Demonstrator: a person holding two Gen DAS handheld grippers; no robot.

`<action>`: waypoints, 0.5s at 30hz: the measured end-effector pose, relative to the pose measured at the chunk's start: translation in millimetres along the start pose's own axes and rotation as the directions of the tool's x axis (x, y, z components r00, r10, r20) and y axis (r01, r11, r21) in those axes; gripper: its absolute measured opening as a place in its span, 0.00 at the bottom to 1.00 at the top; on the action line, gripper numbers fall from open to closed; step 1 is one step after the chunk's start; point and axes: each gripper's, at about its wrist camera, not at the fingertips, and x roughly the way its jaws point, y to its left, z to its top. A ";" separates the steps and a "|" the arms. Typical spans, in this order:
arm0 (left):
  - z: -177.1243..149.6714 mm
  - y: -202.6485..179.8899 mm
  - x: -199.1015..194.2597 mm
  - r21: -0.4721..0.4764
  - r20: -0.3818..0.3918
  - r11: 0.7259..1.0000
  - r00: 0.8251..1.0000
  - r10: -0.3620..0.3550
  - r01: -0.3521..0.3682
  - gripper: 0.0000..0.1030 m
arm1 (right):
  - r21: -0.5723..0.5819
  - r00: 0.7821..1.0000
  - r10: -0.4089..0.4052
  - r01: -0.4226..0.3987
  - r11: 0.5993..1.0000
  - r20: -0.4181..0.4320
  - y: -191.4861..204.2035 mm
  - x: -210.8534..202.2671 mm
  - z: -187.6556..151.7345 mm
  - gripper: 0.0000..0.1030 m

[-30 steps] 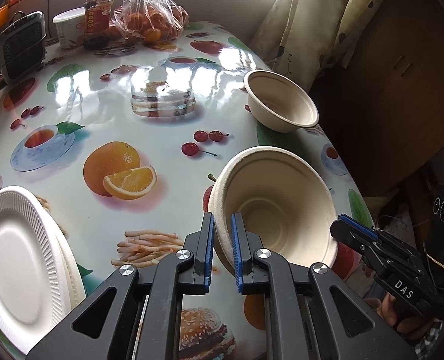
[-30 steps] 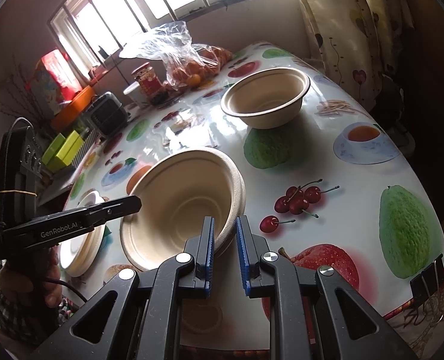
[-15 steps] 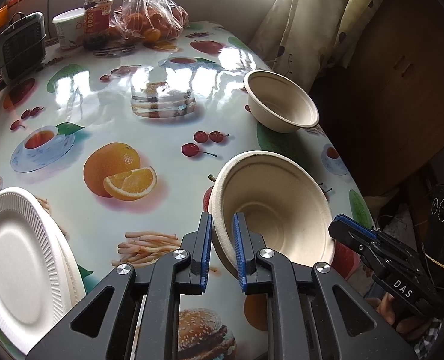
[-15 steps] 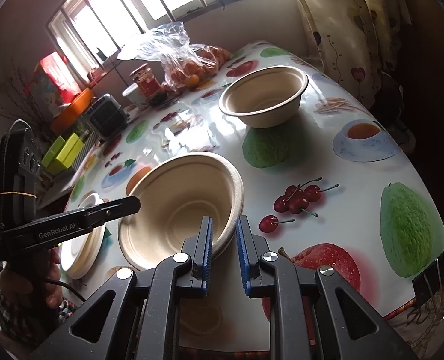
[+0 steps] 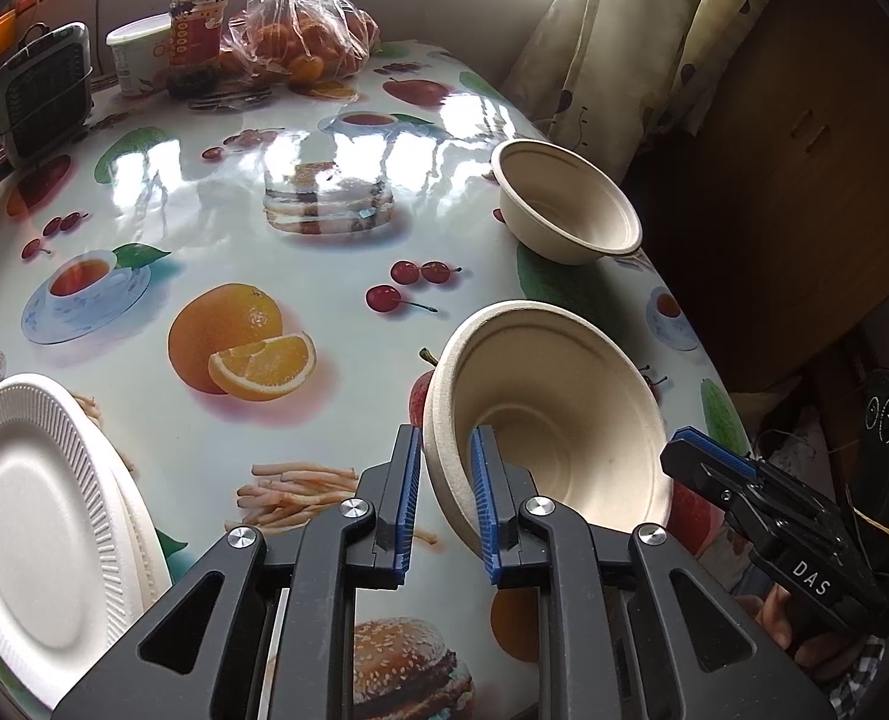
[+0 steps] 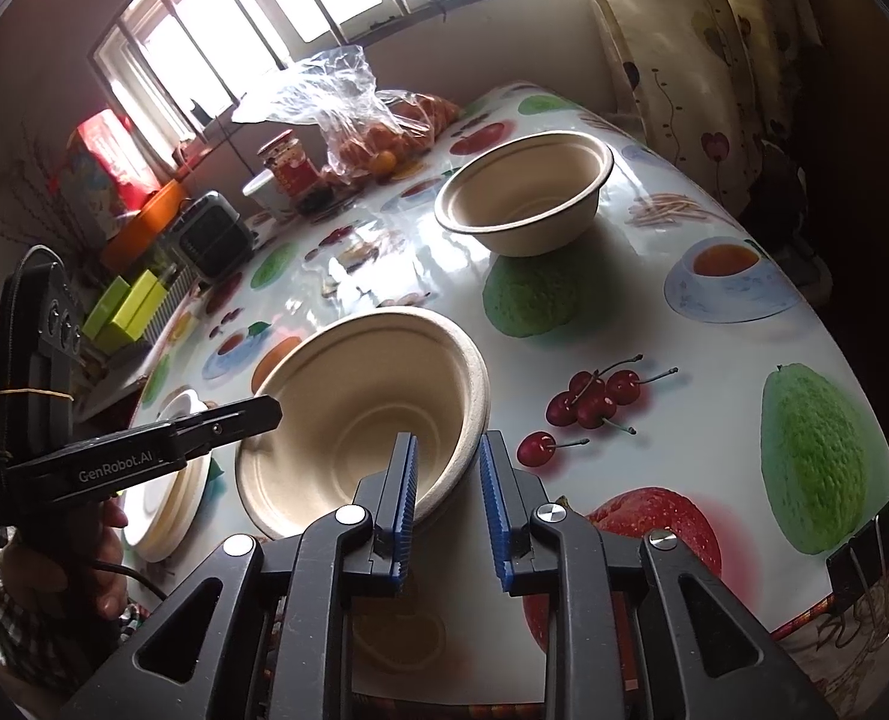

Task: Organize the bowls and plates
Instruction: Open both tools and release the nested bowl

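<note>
Left tongs straddle the near bowl's left rim; their jaws have just been opening, and a gap shows between the outer pad and the rim. Right tongs straddle the same bowl's right rim, jaws likewise just opening, the right pad clear of the rim. The near bowl sits at the table's front edge. A second bowl stands upright farther back, well apart. Stacked plates lie at the left front edge.

The table carries a glossy fruit-print cloth with strong window glare. At the far end stand a bag of oranges, a jar and a tub. A barred window and curtains back the room.

The plates are cut off by the frame edge. Tongs bodies hide the table's near edge.
</note>
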 end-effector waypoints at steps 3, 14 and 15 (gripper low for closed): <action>0.2 0.6 -0.8 0.000 0.003 1.000 1.000 -0.001 0.001 0.23 | 0.003 1.000 -0.002 0.002 1.000 0.003 -1.3 0.7 0.7 0.25; 9.8 6.6 -9.6 -0.002 0.035 1.000 0.999 -0.008 0.008 0.31 | 0.024 1.000 -0.004 0.004 1.000 0.019 -3.5 -3.2 5.0 0.38; 12.2 6.2 -10.5 0.003 0.038 1.000 0.999 -0.008 0.008 0.32 | 0.025 1.000 -0.004 0.004 1.000 0.021 -3.7 -3.6 5.8 0.38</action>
